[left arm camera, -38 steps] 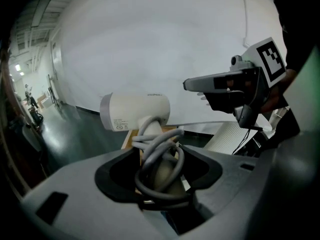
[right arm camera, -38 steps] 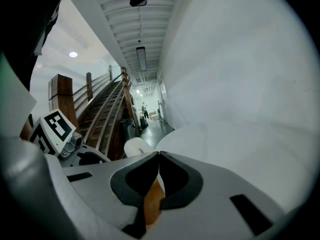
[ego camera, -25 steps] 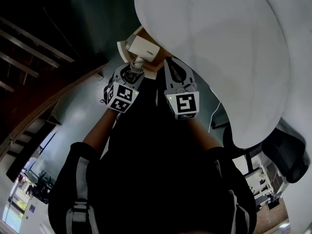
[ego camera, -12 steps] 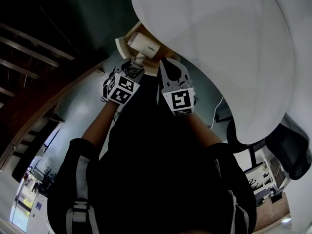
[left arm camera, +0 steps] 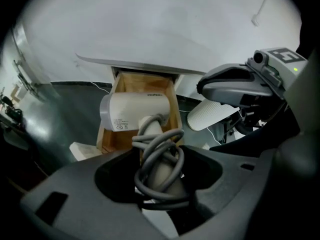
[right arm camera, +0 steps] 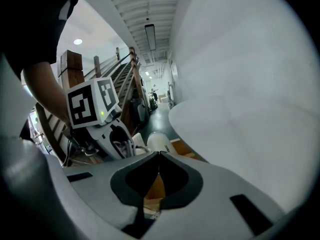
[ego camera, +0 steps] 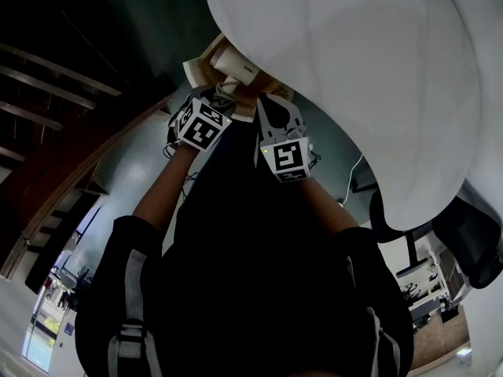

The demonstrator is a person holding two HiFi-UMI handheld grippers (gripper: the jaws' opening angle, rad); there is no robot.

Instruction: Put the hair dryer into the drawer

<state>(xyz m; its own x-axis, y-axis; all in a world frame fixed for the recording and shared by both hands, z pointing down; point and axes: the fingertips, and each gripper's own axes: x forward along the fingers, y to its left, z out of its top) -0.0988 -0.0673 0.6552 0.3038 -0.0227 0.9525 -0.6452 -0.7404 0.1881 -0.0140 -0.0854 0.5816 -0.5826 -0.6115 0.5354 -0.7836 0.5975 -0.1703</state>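
Note:
A white hair dryer [left arm camera: 135, 111] hangs with its barrel over the open wooden drawer [left arm camera: 122, 84] beneath the white table. My left gripper [left arm camera: 161, 156] is shut on the dryer's handle, around which a grey cord [left arm camera: 157, 144] is wound. In the head view the left gripper [ego camera: 218, 99] is at the drawer [ego camera: 201, 67], with the dryer [ego camera: 236, 65] partly under the table edge. My right gripper [ego camera: 275, 102] sits just right of it, its jaws shut with nothing between them [right arm camera: 159, 154]. The right gripper view shows the dryer [right arm camera: 159, 143] and the left gripper's marker cube [right arm camera: 92, 104].
The white table top [ego camera: 354, 77] overhangs the drawer closely. A white ribbed seat [left arm camera: 212, 115] stands right of the drawer on the dark floor [ego camera: 134, 163]. A wooden staircase [ego camera: 47, 93] runs along the left. A white cable [ego camera: 350, 179] hangs from the table.
Both grippers have moved down toward the drawer. The hair dryer has tilted and sunk further into the drawer, under the table edge.

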